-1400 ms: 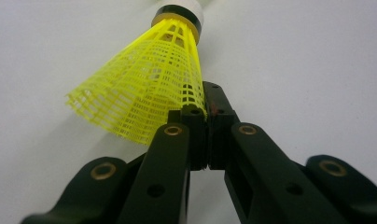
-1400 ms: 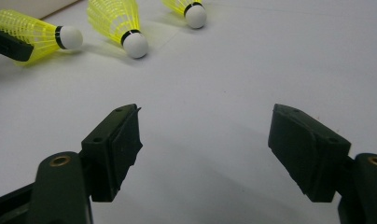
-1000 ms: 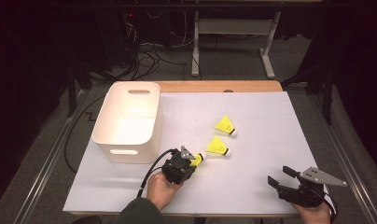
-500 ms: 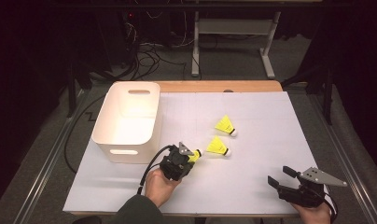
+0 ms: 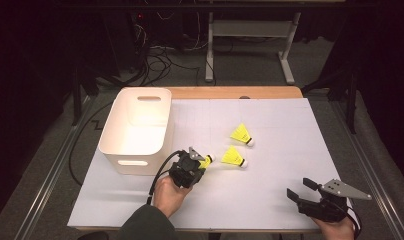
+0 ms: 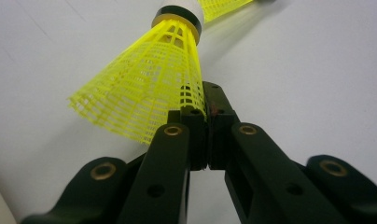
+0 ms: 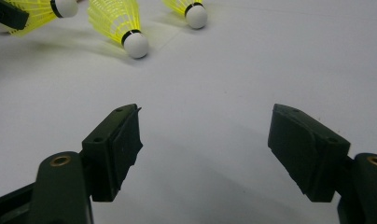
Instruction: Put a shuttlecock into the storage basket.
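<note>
Left gripper (image 6: 206,116): fingers clamped on the skirt rim of a yellow shuttlecock (image 6: 149,88), cork pointing ahead. The mesh skirt is light and probably crushable; grip gently near the rim. Right gripper (image 7: 205,149): fingers spread, nothing between. Beyond them lie two shuttlecocks (image 7: 119,23).

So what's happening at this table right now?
A person works with a gripper in each hand. The left gripper is shut on the skirt edge of a yellow shuttlecock, next to a white bin. Two more shuttlecocks lie on the white table. The right gripper waits open with nothing between its jaws.
</note>
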Action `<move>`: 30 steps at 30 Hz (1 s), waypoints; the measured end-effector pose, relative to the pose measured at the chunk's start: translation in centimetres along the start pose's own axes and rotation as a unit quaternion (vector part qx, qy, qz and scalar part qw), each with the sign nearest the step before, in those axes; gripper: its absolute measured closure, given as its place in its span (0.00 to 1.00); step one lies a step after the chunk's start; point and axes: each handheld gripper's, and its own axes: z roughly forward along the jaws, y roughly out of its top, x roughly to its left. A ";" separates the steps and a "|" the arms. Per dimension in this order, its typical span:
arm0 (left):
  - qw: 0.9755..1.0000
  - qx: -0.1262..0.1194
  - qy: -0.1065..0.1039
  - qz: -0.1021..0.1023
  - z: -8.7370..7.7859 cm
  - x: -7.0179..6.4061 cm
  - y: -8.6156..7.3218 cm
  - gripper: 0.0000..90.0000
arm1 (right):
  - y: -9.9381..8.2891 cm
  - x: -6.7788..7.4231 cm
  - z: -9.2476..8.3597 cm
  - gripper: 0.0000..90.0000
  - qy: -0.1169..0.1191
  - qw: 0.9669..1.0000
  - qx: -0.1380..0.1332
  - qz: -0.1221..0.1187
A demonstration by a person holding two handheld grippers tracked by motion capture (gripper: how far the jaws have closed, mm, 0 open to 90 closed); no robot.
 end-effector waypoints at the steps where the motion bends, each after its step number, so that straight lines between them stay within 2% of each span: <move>1: 1.000 -0.001 0.002 -0.002 0.0 0.0 0.0 0.99 | 0.0 0.0 0.0 0.29 -0.001 1.000 0.000 0.000; 13: 1.000 0.008 0.001 -0.014 0.1 0.9 1.1 0.99 | 0.0 0.0 0.0 0.29 -0.001 1.000 0.000 0.001; 24: 1.000 0.023 0.009 -0.005 0.1 1.0 2.6 0.99 | 0.0 0.0 0.0 0.29 0.000 1.000 -0.001 0.001; 30: 1.000 0.028 0.009 -0.007 0.5 1.1 3.0 0.99 | 0.0 0.0 0.0 0.29 0.000 1.000 0.000 0.000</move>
